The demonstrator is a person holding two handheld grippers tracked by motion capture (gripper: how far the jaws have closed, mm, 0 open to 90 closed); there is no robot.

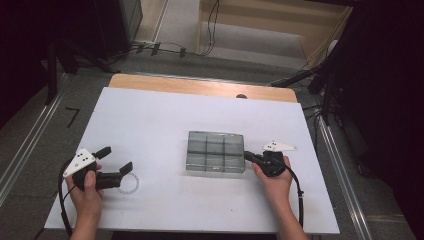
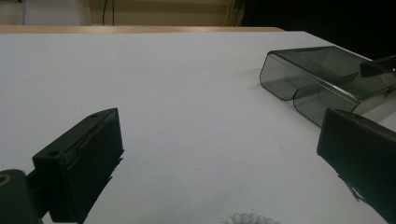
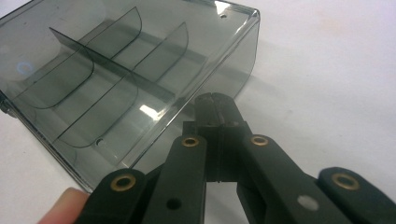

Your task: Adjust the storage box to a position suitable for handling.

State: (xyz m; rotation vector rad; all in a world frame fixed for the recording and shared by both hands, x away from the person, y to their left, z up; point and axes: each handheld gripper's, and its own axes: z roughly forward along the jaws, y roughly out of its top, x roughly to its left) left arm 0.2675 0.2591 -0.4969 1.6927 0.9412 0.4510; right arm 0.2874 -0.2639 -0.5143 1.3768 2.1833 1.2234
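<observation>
At the left of the table, the left gripper (image 1: 115, 160) rests low over the white table (image 1: 150, 115) with its jaws spread wide and nothing between them; a small ring of white beads (image 1: 129, 185) lies on the sheet just beneath and beside the near jaw. Toward the middle sits the smoky clear plastic box (image 1: 215, 151), lid down, its dividers splitting it into compartments that look empty. At its right edge the right gripper (image 1: 248, 157) has its jaws pressed fully together, tips touching the box's side near the bottom corner, gripping nothing that I can make out. The risk, as I judge it, lies here: the box is light and slick, so a push from closed tips could slide or spin it across the sheet rather than open it, and a slip could knock it off line. On the left, lowering the open jaws carelessly could scatter the beads.
</observation>
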